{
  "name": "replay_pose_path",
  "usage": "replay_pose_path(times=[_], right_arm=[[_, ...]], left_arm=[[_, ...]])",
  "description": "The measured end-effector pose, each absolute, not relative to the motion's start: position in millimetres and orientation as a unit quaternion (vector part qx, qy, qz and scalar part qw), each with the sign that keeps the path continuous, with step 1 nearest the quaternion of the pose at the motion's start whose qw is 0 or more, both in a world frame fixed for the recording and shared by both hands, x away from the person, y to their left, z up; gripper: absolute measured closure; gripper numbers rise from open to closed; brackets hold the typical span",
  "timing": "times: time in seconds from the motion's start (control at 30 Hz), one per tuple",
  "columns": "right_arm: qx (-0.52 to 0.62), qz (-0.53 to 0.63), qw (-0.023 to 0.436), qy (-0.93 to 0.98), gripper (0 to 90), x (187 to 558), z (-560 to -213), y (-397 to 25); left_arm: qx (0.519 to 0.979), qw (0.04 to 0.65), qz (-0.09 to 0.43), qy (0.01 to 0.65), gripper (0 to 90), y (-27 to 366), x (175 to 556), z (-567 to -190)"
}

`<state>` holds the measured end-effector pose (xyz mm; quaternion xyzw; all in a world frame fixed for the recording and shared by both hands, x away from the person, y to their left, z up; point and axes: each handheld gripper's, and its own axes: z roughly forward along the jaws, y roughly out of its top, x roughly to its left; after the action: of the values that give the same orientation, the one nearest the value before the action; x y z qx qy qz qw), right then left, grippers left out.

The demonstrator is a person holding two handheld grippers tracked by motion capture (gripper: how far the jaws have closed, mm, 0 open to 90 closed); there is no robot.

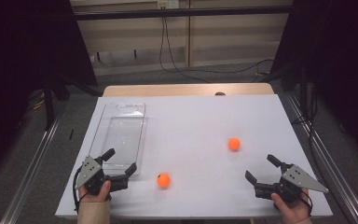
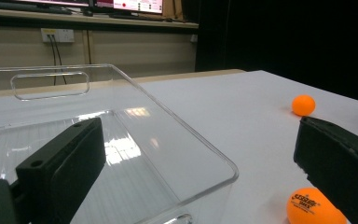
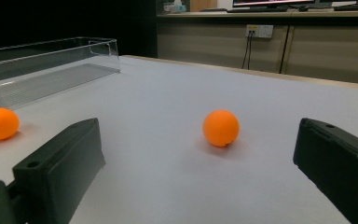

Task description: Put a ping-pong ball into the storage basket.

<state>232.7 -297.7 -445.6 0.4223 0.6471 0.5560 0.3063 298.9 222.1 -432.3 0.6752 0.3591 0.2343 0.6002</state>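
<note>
in the left gripper view the nearer orange ball is cut off by the bottom edge and partly hidden behind a jaw; its black print is too small to read. it lies just right of the clear tray; the farther ball sits well right of the tray. the left gripper hovers spread wide at the tray's near end, the right gripper wide apart too, both held low.

A lab: white table ringed by black curtains; monitors on a bench; wall sockets.
</note>
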Motion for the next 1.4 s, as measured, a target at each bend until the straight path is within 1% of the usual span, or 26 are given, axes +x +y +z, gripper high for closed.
replay_pose_path(times=[0.93, 1.4], right_arm=[[0.415, 0.553, 0.305, 0.655, 1.4, 234, -446, -296], [0.415, 0.555, 0.303, 0.655, 1.5, 234, -446, -297]], left_arm=[[0.683, 0.607, 0.212, 0.347, 1.8, 215, 299, -432], [0.684, 0.614, 0.198, 0.342, 1.8, 206, 300, -432]])
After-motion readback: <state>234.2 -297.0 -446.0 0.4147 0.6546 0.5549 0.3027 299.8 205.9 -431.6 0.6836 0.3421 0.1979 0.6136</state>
